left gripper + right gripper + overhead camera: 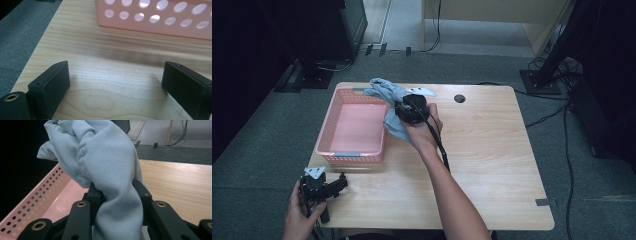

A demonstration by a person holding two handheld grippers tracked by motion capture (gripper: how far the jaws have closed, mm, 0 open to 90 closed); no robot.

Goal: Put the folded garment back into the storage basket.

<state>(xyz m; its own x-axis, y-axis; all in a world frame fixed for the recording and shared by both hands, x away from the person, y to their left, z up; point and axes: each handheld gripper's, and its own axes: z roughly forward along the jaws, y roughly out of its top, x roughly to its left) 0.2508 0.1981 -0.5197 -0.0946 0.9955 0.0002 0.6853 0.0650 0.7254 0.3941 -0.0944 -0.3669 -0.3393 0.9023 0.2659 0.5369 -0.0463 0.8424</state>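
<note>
Pinching grey cloth (110, 165) between right gripper (117, 195) fingers, over pink basket (37, 202).

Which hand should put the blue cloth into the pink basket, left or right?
Right, most likely. The right gripper is already shut on the light blue cloth at the pink basket's right rim. The left gripper sits open over bare table at the near corner, holding nothing.

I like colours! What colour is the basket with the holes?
The basket is pink, with round holes in its walls. It shows best in the high view.
</note>
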